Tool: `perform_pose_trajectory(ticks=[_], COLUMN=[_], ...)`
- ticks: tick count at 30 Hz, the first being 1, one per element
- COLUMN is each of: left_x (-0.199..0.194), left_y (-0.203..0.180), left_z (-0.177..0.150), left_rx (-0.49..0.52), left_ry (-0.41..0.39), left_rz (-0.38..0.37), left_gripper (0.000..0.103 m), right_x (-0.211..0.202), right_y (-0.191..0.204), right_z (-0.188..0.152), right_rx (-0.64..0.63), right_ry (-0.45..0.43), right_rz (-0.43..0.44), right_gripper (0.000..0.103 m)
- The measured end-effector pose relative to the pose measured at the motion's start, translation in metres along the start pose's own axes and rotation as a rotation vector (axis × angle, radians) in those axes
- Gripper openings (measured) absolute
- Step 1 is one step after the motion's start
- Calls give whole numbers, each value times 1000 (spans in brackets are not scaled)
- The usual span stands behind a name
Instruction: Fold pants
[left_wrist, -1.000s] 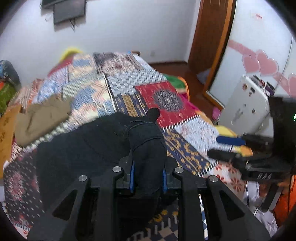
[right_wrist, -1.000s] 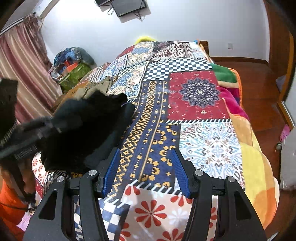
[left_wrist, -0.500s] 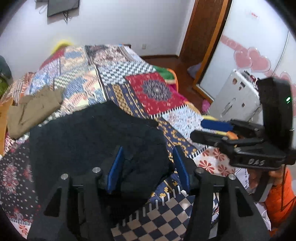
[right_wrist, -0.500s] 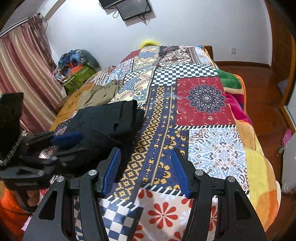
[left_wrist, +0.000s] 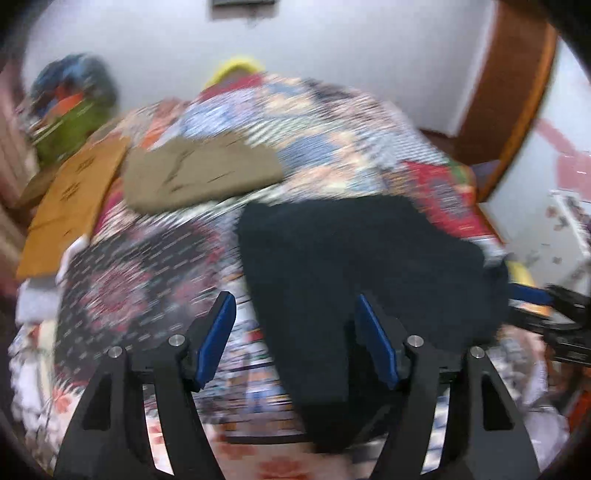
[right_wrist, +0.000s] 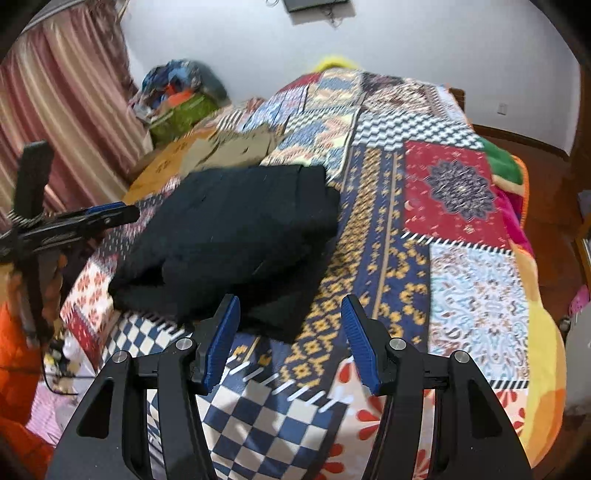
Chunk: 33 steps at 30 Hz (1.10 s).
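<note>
The black pants (right_wrist: 236, 236) lie folded in a thick bundle near the foot edge of the bed (right_wrist: 480, 288), on the patchwork blanket toward its curtain side. The left gripper (left_wrist: 295, 339) has just been spreading its jaws and now stands released above the bundle's near end, with cloth showing between the blue pads but not pinched. The right gripper (right_wrist: 288, 332) hangs released too, with nothing gripped, just short of the bundle's near corner. Beyond the black bundle, folded tan pants (right_wrist: 236, 151) lie by the bed's far side edge.
</note>
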<state>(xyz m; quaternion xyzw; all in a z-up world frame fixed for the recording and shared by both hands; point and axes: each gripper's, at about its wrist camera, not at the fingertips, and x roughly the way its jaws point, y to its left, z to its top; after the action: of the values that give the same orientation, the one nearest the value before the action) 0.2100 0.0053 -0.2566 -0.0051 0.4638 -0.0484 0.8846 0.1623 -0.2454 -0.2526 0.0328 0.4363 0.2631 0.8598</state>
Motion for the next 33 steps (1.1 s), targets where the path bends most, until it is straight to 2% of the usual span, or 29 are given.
perform_pose_trajectory(ticks=[2, 4, 7, 13, 19, 25, 29, 33], left_x=[15, 30, 41, 47, 52, 68, 80, 71], left_y=[20, 33, 35, 9, -24, -62, -74, -65], left_z=[-7, -15, -26, -19, -4, 11, 23, 30], left_rx=[-44, -84, -102, -24, 23, 65, 64, 53], left_ry=[44, 91, 119, 99, 89, 83, 85, 67], left_rz=[21, -4, -31, -32, -107, -148, -182, -207], left_gripper=[67, 67, 67, 67, 67, 67, 67, 67], right_x=[10, 21, 30, 43, 68, 95, 101, 87], right_y=[3, 3, 1, -12, -48, -80, -100, -100], right_z=[-2, -3, -2, 13, 40, 67, 73, 65], right_rx=[-13, -18, -20, -58, -57, -55, -3, 30], right_ry=[26, 51, 62, 52, 60, 69, 71, 55], right_rz=[-5, -14, -13, -72, -141, -199, -205, -181], right_gripper=[53, 53, 53, 54, 54, 54, 54, 54])
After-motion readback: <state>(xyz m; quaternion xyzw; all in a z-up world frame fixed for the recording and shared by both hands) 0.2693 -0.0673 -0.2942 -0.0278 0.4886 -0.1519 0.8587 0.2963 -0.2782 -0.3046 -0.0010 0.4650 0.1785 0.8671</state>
